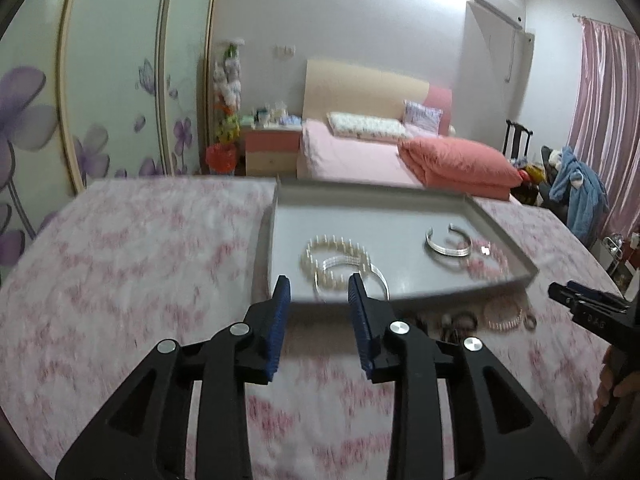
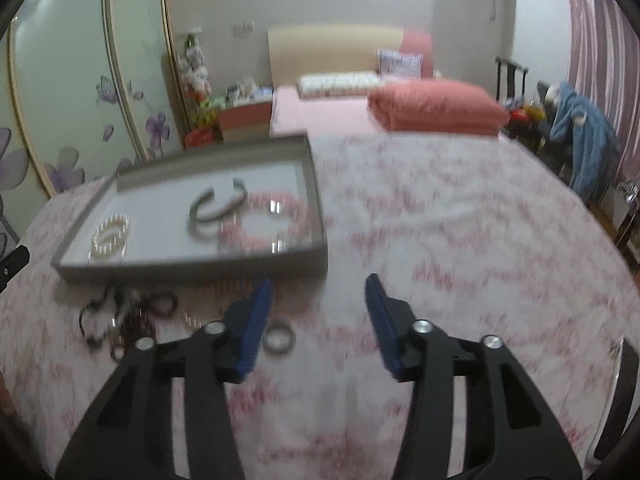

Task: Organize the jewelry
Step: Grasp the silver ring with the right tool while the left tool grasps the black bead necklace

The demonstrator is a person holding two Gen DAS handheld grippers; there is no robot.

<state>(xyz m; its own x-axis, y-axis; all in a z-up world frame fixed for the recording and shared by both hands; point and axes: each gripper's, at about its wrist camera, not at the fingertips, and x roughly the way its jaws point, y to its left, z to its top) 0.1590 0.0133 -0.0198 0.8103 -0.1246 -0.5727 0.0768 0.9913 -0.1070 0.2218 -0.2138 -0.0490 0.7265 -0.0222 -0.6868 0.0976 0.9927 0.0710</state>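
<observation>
Left wrist view first: my left gripper [image 1: 318, 286] has its jaws parted with nothing between them, its blue pads [image 1: 280, 320] hanging just over the near rim of the grey tray [image 1: 400, 204]; the tray sits on a surface covered by a pink-and-white patterned cloth [image 1: 140, 260]. Inside the tray, at about 12 o'clock from my jaws, a pearl bracelet [image 1: 340, 248] lies overlapping a thin silver bangle [image 1: 352, 276]; toward 1 o'clock a silver open cuff [image 1: 446, 246] rests flat, and just beyond it to the right a pink bead bracelet [image 1: 486, 266] touches the tray's right wall. Outside the tray, on the cloth near its front right corner, I see a small pearl band [image 1: 502, 316], a little ring [image 1: 530, 322] beside it, and a dark tangle of jewelry [image 1: 456, 326] too blurred to sort out; the right gripper [image 1: 580, 304] pokes in at 3 o'clock.

Right wrist view: my right gripper [image 2: 318, 294] is released too, jaws spread wide and empty over bare cloth; the tray [image 2: 192, 270] lies at 10 o'clock; a ring [image 2: 279, 338] sits on the cloth just beside my left pad [image 2: 252, 328], and the dark tangle [image 2: 120, 320] lies at 9 o'clock.
</observation>
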